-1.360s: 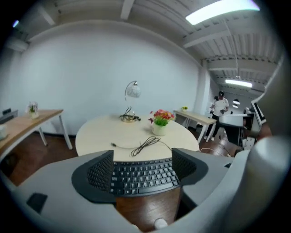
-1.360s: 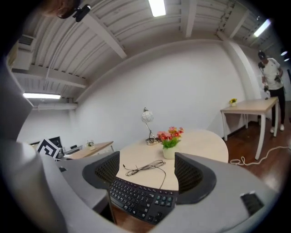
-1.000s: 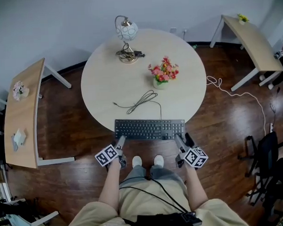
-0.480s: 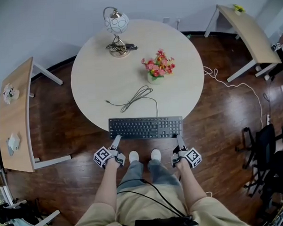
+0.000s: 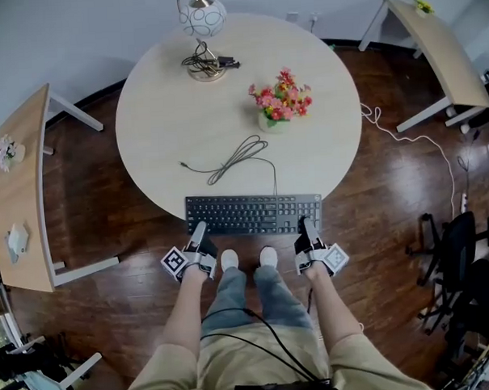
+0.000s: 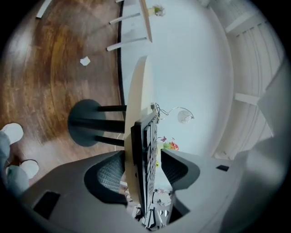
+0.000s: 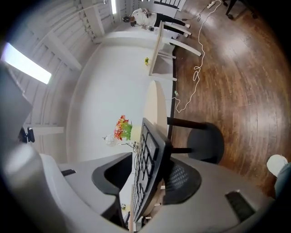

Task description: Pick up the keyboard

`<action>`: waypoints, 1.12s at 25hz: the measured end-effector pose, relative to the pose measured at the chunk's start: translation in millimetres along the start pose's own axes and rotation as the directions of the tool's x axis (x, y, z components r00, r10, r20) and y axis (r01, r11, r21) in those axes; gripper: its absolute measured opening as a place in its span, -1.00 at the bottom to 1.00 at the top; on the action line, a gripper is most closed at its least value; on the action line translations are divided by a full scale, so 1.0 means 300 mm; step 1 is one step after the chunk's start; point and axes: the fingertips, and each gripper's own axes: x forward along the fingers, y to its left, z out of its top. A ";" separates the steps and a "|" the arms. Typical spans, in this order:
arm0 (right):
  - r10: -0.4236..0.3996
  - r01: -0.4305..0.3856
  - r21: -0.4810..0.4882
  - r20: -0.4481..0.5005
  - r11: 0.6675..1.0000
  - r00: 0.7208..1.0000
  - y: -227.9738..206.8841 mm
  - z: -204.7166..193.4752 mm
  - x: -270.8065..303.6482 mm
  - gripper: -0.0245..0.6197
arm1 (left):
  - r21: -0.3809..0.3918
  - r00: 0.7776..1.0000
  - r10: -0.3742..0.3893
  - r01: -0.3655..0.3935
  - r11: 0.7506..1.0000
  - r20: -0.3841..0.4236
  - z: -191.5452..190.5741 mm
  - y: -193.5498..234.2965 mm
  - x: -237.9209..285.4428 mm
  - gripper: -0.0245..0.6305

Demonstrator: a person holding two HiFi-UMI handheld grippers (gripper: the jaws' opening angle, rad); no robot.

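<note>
A black keyboard [image 5: 253,214] lies along the near edge of the round pale table [image 5: 168,113], its cable [image 5: 241,159] looped behind it. My left gripper [image 5: 199,232] is at its left end and my right gripper [image 5: 308,226] at its right end. In the left gripper view the keyboard [image 6: 148,154] and the table's edge stand between the closing jaws of the left gripper [image 6: 142,170], with a gap at the upper pad. In the right gripper view the keyboard [image 7: 152,159] sits between the closing jaws of the right gripper [image 7: 148,177]; one pad [image 7: 182,179] is against its underside, the other apart.
On the table's far side stand a lamp [image 5: 202,22] and a pot of flowers [image 5: 279,100]. Wooden side tables flank it at the left [image 5: 18,192] and the back right [image 5: 440,52]. A white cord [image 5: 413,162] trails over the floor, near a dark chair [image 5: 462,261].
Both grippers have come forward from below the table's edge to the keyboard's two ends, and have rolled so that their jaws straddle it.
</note>
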 end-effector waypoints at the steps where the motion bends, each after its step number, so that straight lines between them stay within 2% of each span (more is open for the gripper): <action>1: -0.002 0.002 0.011 0.006 1.000 1.000 0.005 0.001 0.005 -0.31 | 0.009 1.000 0.014 -0.014 1.000 -0.002 0.002 0.005 0.002 -0.29; 2: -0.011 0.010 0.015 0.009 1.000 1.000 0.006 0.001 0.005 -0.41 | 0.023 0.999 0.033 -0.033 0.999 -0.008 -0.001 0.012 0.000 -0.41; 3: -0.018 0.017 0.013 0.009 1.000 1.000 0.007 0.000 0.002 -0.53 | 0.032 0.999 0.050 -0.050 0.998 -0.015 -0.005 0.015 -0.005 -0.43; 7: -0.022 0.022 -0.037 0.007 0.999 1.000 0.024 -0.006 -0.023 -0.56 | 0.064 0.998 0.059 -0.057 0.996 -0.025 -0.011 -0.026 -0.032 -0.62; 11: -0.005 0.007 -0.088 0.013 0.996 1.000 0.074 -0.004 -0.049 -0.56 | 0.106 0.999 -0.038 0.040 0.994 -0.022 -0.002 -0.144 -0.046 -0.71; 16: 0.120 -0.117 -0.108 0.019 0.987 0.993 0.255 0.009 -0.014 -0.57 | 0.147 0.987 -0.160 0.159 0.976 -0.005 0.017 -0.302 -0.061 -0.71; 20: 0.230 -0.224 -0.169 0.016 0.960 0.973 0.435 0.052 0.048 -0.58 | 0.206 0.964 -0.267 0.262 0.943 -0.003 0.052 -0.480 -0.043 -0.71; 23: 0.282 -0.272 -0.197 0.021 0.942 0.959 0.575 0.085 0.094 -0.58 | 0.254 0.948 -0.319 0.312 0.916 -0.015 0.080 -0.641 -0.022 -0.71; 28: 0.340 -0.333 -0.156 0.021 0.930 0.940 0.810 0.116 0.153 -0.58 | 0.326 0.909 -0.415 0.401 0.856 -0.029 0.111 -0.947 -0.002 -0.71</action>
